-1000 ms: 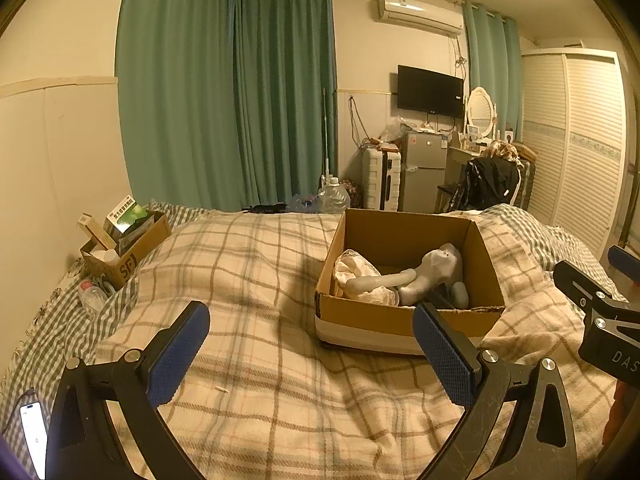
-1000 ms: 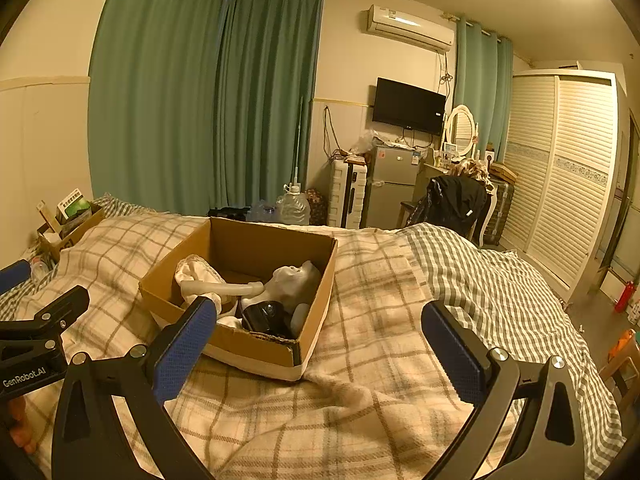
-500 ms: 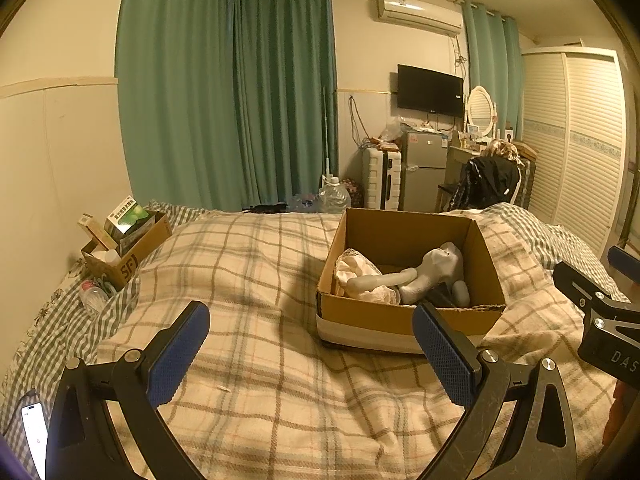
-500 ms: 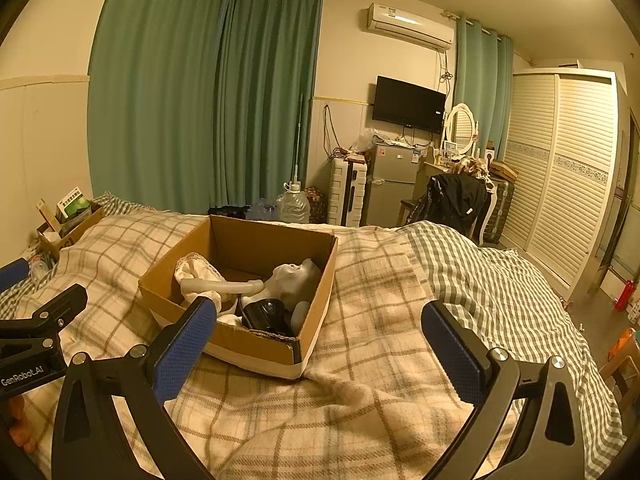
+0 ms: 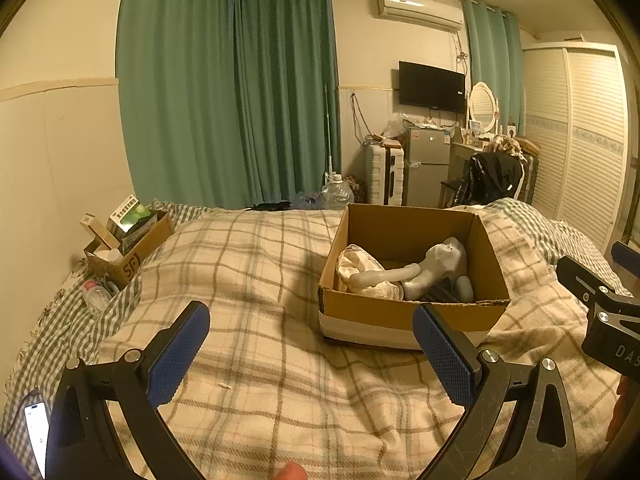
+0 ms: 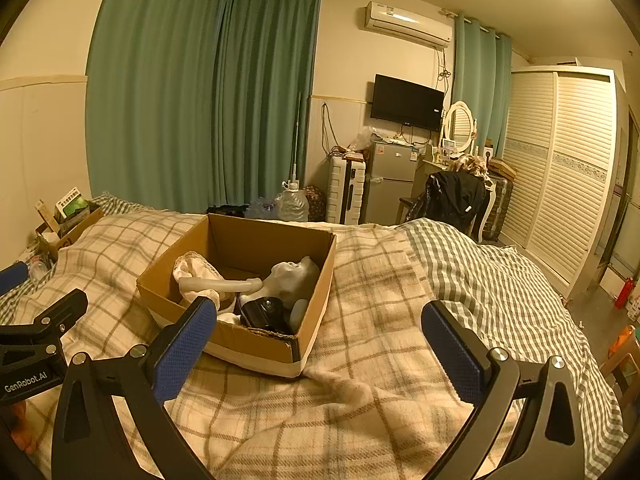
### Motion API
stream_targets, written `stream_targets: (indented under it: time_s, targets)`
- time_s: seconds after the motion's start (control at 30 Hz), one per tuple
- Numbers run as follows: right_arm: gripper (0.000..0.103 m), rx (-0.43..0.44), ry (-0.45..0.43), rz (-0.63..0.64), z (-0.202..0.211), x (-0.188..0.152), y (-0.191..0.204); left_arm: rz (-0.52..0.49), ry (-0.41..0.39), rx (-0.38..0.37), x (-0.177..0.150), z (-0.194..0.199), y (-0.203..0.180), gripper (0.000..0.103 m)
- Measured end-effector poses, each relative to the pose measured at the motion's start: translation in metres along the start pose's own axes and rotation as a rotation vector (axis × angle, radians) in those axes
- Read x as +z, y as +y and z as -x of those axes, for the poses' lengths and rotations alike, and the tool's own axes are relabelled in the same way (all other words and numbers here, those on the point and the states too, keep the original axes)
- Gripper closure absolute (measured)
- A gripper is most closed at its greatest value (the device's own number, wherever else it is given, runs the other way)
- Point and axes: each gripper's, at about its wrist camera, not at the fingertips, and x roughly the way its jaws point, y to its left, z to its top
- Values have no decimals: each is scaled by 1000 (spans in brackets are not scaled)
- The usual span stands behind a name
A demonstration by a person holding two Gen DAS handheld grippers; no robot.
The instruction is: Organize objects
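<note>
Two grippers show, the left gripper [image 5: 310,346] and the right gripper [image 6: 316,338], each with two blue pads. Two cardboard boxes sit on the bed: one large box [image 5: 408,316] and one small box [image 5: 132,256]. There is one phone [image 5: 37,432], one small bottle [image 5: 94,298], one television [image 5: 432,87], one air conditioner [image 5: 420,10], one round mirror [image 5: 483,106], one water jug [image 5: 337,195].

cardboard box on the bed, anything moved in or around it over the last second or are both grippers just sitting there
Nothing visibly changed. The cardboard box and its contents lie as before on the plaid blanket, and the left gripper and right gripper hang open and empty, short of the box, in the same poses.
</note>
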Motion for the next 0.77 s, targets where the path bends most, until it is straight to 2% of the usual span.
stream_targets:
  time_s: [0.77]
  targets:
    - [0,2,5,-1,-2,-1,1,4,-12,6,0,1,3,0]
